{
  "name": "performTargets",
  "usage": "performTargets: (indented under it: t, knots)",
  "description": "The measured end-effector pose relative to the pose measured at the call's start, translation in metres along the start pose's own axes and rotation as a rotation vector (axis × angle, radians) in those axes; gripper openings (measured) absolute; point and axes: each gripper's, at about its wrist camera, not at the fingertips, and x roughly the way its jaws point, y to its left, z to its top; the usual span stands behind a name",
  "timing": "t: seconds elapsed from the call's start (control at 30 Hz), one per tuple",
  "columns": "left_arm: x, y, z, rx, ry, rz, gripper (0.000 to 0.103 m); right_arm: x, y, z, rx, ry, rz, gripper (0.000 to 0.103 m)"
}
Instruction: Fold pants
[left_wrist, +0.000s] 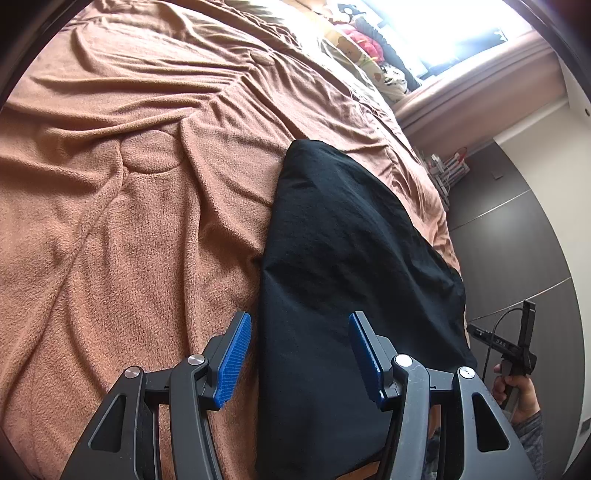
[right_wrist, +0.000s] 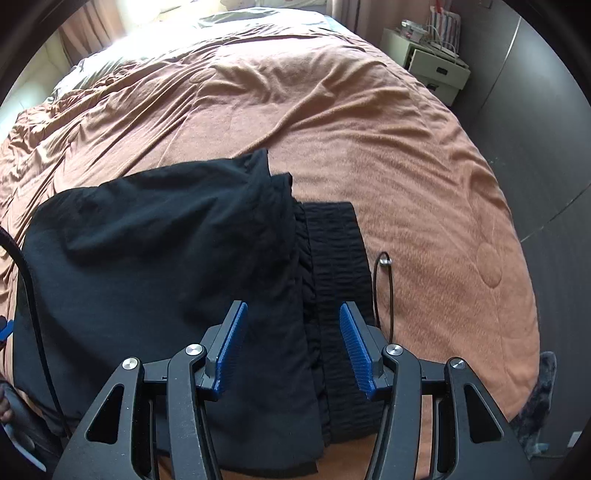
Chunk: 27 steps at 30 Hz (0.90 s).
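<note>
Right wrist view shows us the folded black pants (right_wrist: 177, 280) on the bed (right_wrist: 424, 184) beneath our right gripper (right_wrist: 291, 347), jaws parted, gripping nothing.

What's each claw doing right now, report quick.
Left claw: open, holding nothing, above the black pants.
Right claw: open, nothing gripped, over the pants.

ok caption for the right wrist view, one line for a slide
Right gripper open above folded black pants, elastic waistband showing, on a brown blanket.
</note>
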Motion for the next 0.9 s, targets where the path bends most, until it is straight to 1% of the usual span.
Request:
performTargets:
  t: [0.1, 0.23, 0.27, 0.33, 0.37, 0.4, 0.43, 0.63, 0.7, 0.8, 0.87, 0.9]
  knots:
    - [0.0, 0.0, 0.0, 0.003, -0.001, 0.001, 0.057, -0.007, -0.009, -0.017, 0.026, 0.031, -0.009, 0.05]
    - [0.0, 0.001, -0.001, 0.002, 0.003, 0.0, 0.057, -0.016, -0.024, -0.038, 0.11, 0.047, 0.055, 0.05]
    - [0.0, 0.001, -0.002, 0.003, 0.003, 0.001, 0.057, -0.018, -0.026, -0.042, 0.118, 0.048, 0.067, 0.044]
    - [0.0, 0.0, -0.003, 0.007, 0.002, 0.005, 0.057, -0.02, -0.027, -0.049, 0.122, 0.062, 0.096, 0.013]
    - [0.0, 0.0, -0.003, 0.008, 0.002, 0.007, 0.057, -0.022, -0.028, -0.053, 0.128, 0.063, 0.109, 0.009]
    - [0.0, 0.0, -0.003, 0.008, 0.002, 0.008, 0.057, -0.026, -0.028, -0.056, 0.126, 0.052, 0.11, 0.007]
    - [0.0, 0.001, -0.004, 0.008, 0.003, 0.009, 0.057, -0.03, -0.026, -0.058, 0.115, 0.039, 0.107, 0.002]
    - [0.001, 0.001, -0.004, 0.008, 0.001, 0.014, 0.057, -0.056, -0.022, -0.068, 0.097, 0.007, 0.092, 0.001]
    - [0.001, 0.001, -0.004, 0.007, 0.0, 0.014, 0.057, -0.059, -0.017, -0.076, 0.087, 0.01, 0.085, 0.001]
    - [0.0, 0.001, -0.004, 0.011, -0.003, 0.011, 0.057, -0.046, -0.019, -0.08, 0.092, 0.076, 0.102, 0.002]
    - [-0.002, 0.001, -0.004, 0.011, -0.007, 0.009, 0.057, -0.038, -0.026, -0.078, 0.14, 0.094, 0.135, 0.006]
    - [-0.003, 0.001, -0.005, 0.01, -0.009, 0.009, 0.057, -0.037, -0.031, -0.079, 0.175, 0.091, 0.162, 0.01]
